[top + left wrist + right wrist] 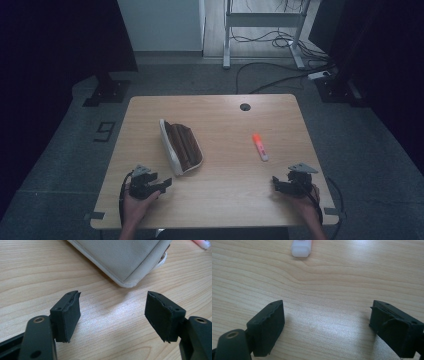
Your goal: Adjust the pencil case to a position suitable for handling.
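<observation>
High view: the open beige fabric pencil case with brown lining [181, 146] lies at one o'clock, just beside the left gripper [161, 185]; the orange-capped white highlighter pen [259, 146] lies at eleven o'clock from the right gripper [275, 183]. Both stand wide apart, empty.

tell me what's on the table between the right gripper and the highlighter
Nothing: bare wood. In the right gripper view, the open right gripper faces the highlighter across plain table; the high view shows the same gap.
</observation>
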A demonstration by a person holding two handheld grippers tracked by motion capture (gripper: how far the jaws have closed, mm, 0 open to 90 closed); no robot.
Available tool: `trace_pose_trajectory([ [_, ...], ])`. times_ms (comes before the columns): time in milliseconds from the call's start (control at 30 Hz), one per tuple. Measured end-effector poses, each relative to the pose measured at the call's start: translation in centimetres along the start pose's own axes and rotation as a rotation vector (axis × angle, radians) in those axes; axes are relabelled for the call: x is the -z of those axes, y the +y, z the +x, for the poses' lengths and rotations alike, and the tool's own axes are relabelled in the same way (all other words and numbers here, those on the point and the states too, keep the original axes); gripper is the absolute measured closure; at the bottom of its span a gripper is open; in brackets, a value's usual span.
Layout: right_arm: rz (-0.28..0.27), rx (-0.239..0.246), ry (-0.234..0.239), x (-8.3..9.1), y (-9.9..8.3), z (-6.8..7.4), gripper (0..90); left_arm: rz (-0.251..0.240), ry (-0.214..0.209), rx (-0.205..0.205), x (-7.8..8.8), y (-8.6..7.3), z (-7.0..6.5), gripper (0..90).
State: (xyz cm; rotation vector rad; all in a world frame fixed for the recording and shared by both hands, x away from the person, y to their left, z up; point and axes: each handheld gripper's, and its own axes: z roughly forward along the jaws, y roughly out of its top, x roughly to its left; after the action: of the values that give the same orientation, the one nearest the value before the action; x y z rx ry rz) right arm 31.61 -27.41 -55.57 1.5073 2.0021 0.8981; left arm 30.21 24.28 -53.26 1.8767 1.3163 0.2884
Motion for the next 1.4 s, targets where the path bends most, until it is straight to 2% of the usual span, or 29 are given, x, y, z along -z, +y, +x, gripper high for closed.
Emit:
trace_pose_trajectory([
  [367,-0.002,-0.005,-0.006,0.1,0.0,0.0,13.4,0.002,-0.008,-0.009,-0.2,0.3,-0.6,28.6],
  [567,-0.004,-0.012,-0.013,0.1,0.0,0.1,14.4,-0.019,-0.012,-0.006,0.2,0.4,-0.7,28.7],
  [700,-0.005,-0.011,-0.012,0.1,0.0,0.1,14.7,-0.063,-0.007,0.006,0.7,0.5,-1.1,30.6],
  [900,-0.006,-0.01,-0.009,0.1,0.0,0.1,15.2,-0.091,-0.011,0.009,1.4,1.0,-2.0,31.0],
  [1233,-0.007,-0.006,-0.005,0.0,0.0,0.1,15.8,-0.167,-0.002,0.05,2.7,3.7,-3.1,29.5],
  [1400,-0.008,-0.005,-0.006,0.0,0.1,0.1,15.9,-0.169,0.012,0.041,2.2,5.7,-4.1,28.1],
])
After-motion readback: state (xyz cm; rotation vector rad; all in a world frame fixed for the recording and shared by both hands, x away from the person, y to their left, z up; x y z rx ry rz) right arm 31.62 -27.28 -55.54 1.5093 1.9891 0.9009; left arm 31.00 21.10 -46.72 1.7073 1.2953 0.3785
